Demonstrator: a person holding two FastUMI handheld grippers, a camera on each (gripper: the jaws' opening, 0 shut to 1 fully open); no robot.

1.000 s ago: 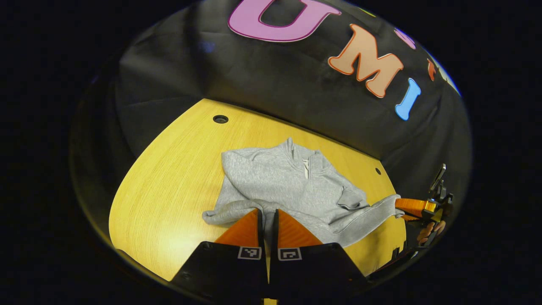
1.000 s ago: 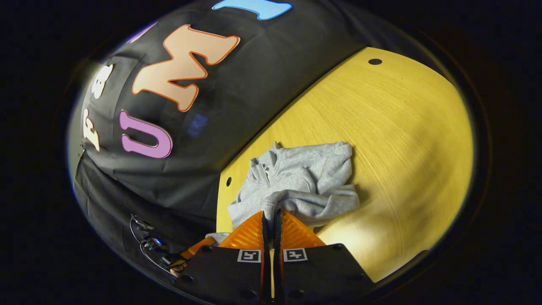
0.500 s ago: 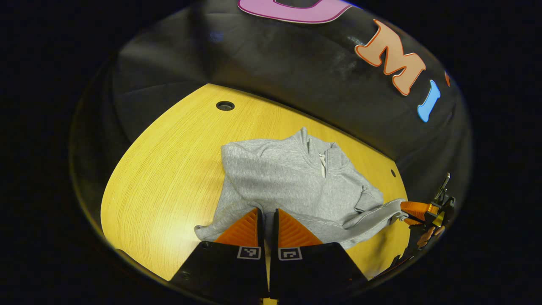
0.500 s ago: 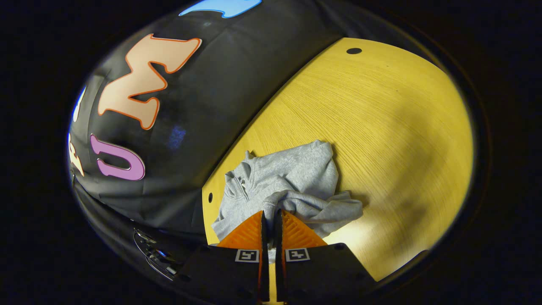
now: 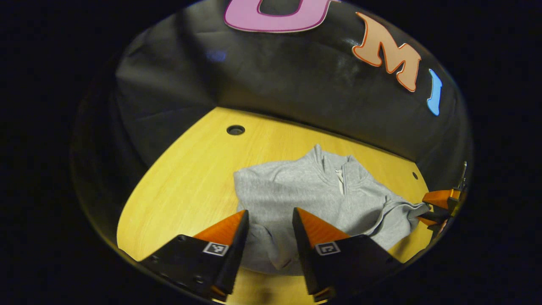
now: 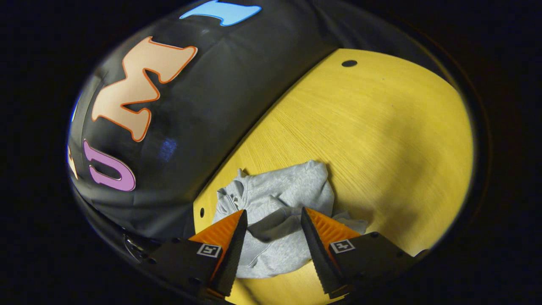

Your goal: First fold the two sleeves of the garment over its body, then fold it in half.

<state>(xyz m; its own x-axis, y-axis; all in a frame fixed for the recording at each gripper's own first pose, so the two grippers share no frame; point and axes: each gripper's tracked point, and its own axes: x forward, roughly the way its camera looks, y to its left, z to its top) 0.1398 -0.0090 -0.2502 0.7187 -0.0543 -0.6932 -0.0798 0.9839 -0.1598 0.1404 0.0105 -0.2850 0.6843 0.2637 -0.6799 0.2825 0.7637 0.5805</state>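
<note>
A: Starting nearest, what are the tongs doing?

B: The left gripper (image 5: pixel 266 222) has its fingers spread, with nothing between them; grey cloth lies just beyond the tips. The right gripper (image 6: pixel 271 222) is spread too, hanging above the cloth without pinching it.

A: And the garment?

B: The grey pullover (image 5: pixel 313 203) lies on the desk (image 5: pixel 186 178), toward the desk's far edge, collar and short zip pointing at the booth wall. From the left gripper view, the right gripper's tips sit at the cloth's edge, by the desk's right-hand corner.

A: Why stand open over it?

B: My reading: each hangs over its own side of the near hem, so the fold in half looks laid. In the right gripper view a sleeve (image 6: pixel 275 218) lies across the body, which suits sleeves going first.

A: Is it finished?

B: Near it, I'd judge. The bundle is rumpled near the front, so the layers may want smoothing
</note>
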